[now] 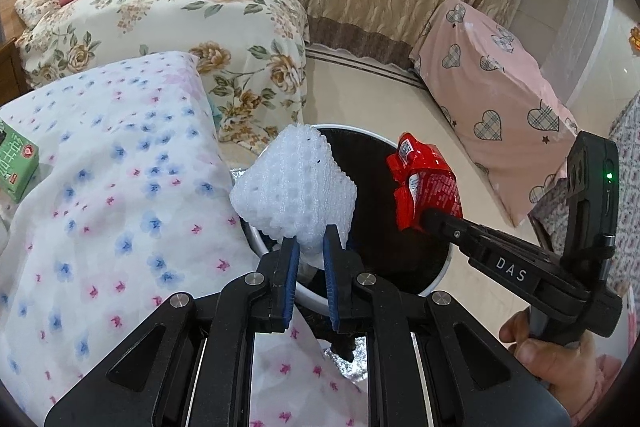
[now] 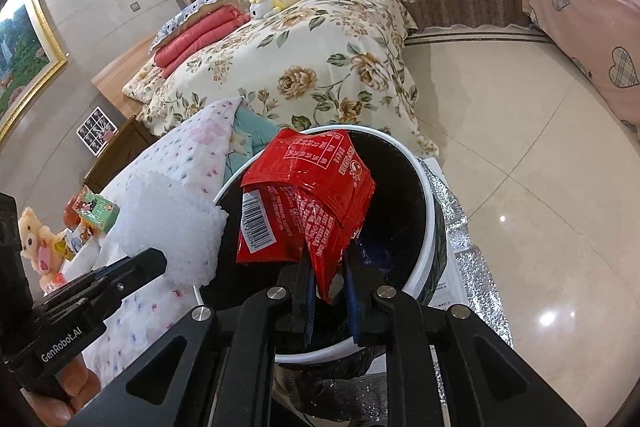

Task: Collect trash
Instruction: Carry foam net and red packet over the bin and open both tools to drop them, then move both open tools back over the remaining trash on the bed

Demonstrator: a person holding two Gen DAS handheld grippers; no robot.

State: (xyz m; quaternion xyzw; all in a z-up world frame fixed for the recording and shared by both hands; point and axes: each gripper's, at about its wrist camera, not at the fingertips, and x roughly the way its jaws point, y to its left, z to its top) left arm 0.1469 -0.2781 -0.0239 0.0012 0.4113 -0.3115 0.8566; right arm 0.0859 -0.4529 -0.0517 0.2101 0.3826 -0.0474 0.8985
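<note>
My left gripper (image 1: 309, 237) is shut on a white foam net sleeve (image 1: 294, 187) and holds it over the near left rim of a round trash bin (image 1: 442, 269) with a white rim and a black liner. My right gripper (image 2: 329, 261) is shut on a crumpled red snack wrapper (image 2: 308, 203) and holds it above the bin's opening (image 2: 430, 227). In the left wrist view the right gripper (image 1: 430, 217) comes in from the right with the red wrapper (image 1: 424, 183). In the right wrist view the left gripper (image 2: 160, 261) and the foam sleeve (image 2: 168, 223) show at left.
A table under a white cloth with small flowers (image 1: 112, 195) lies left of the bin, with a green carton (image 1: 16, 163) on it. A bed with a floral cover (image 1: 180, 27) stands behind. A pink heart-print covered piece (image 1: 500, 99) stands at right. Silver foil (image 2: 460, 227) lies under the bin on the tiled floor.
</note>
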